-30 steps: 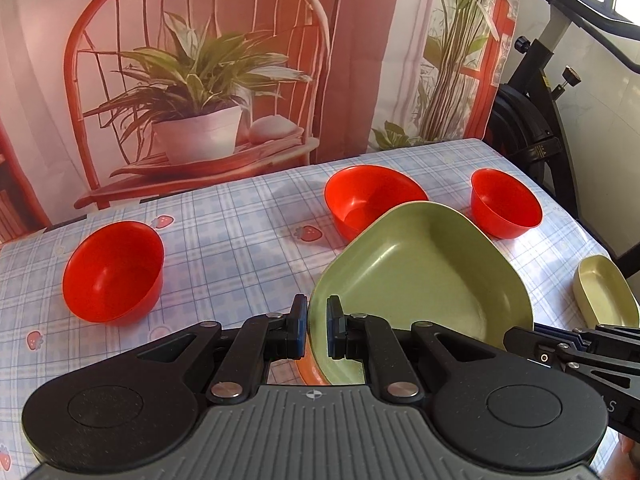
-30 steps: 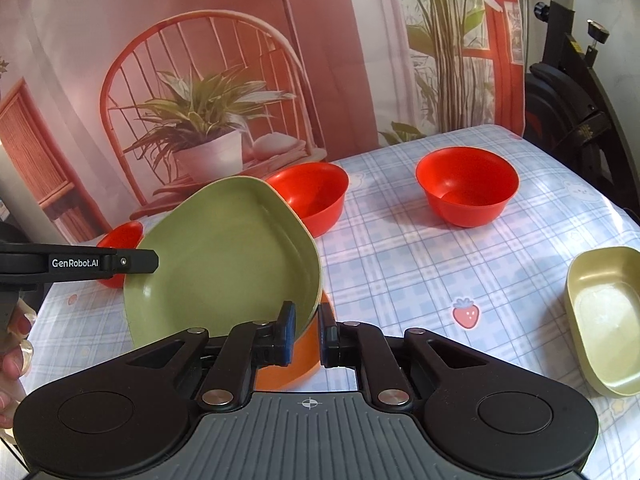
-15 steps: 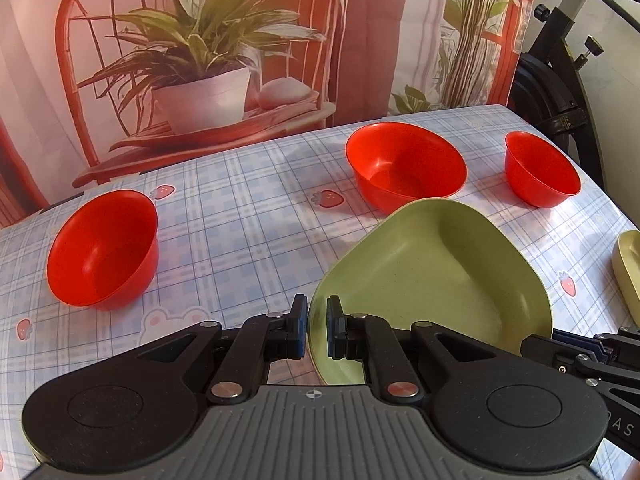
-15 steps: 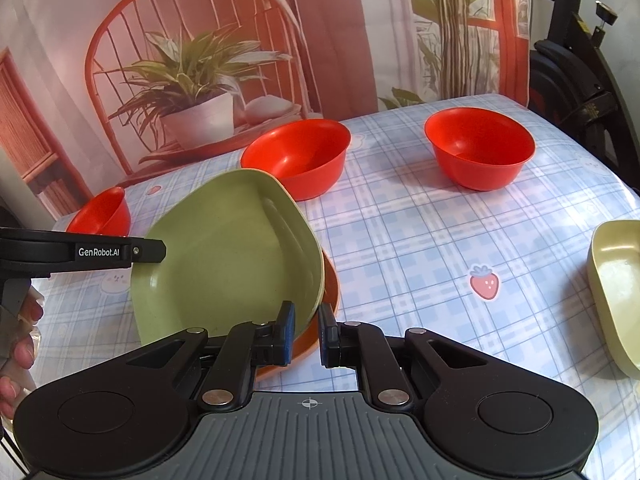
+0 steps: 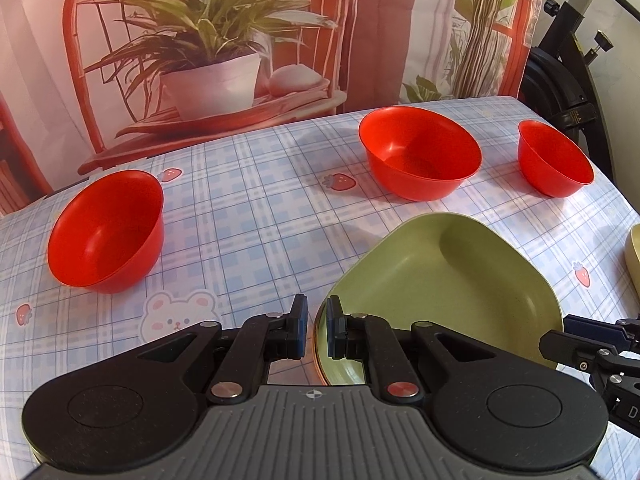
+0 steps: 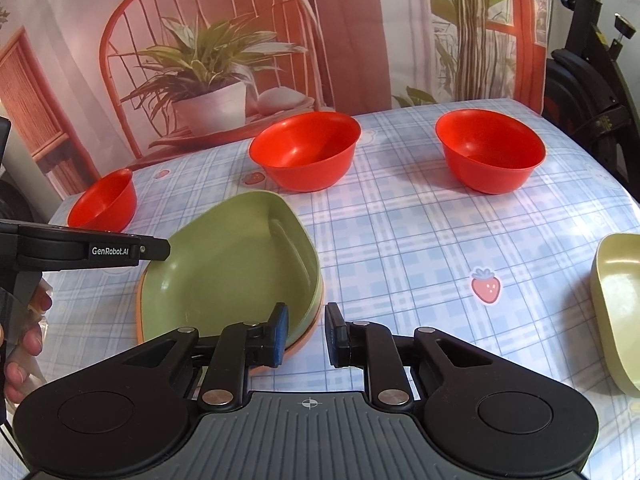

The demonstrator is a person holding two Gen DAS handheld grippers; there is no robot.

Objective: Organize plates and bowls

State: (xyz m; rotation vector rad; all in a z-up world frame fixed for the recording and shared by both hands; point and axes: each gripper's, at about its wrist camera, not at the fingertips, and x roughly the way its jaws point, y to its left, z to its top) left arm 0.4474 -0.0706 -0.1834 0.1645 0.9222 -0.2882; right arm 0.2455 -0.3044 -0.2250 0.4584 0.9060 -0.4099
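Note:
A green plate (image 5: 448,280) (image 6: 232,272) lies flat on an orange plate (image 6: 139,304), of which only the rim shows. My left gripper (image 5: 314,332) is shut on the green plate's near-left rim. The jaws of my right gripper (image 6: 306,332) are opening. The plate's near-right rim is still between them, and tablecloth shows between the rim and the outer pad. Three red bowls stand apart on the table: one at the left (image 5: 104,232) (image 6: 102,200), one at mid-back (image 5: 420,152) (image 6: 304,152), one at the back right (image 5: 556,160) (image 6: 490,148).
A pale yellow-green oval dish (image 6: 620,308) sits near the table's right edge. The checked tablecloth (image 6: 400,240) drops off at the right, where a black exercise bike (image 6: 592,80) stands. A printed backdrop hangs behind the table. A hand (image 6: 24,340) holds the left gripper.
Both grippers came down with the green plate, which was lifted and tilted and now rests level on the orange plate. The right jaws have widened off the rim.

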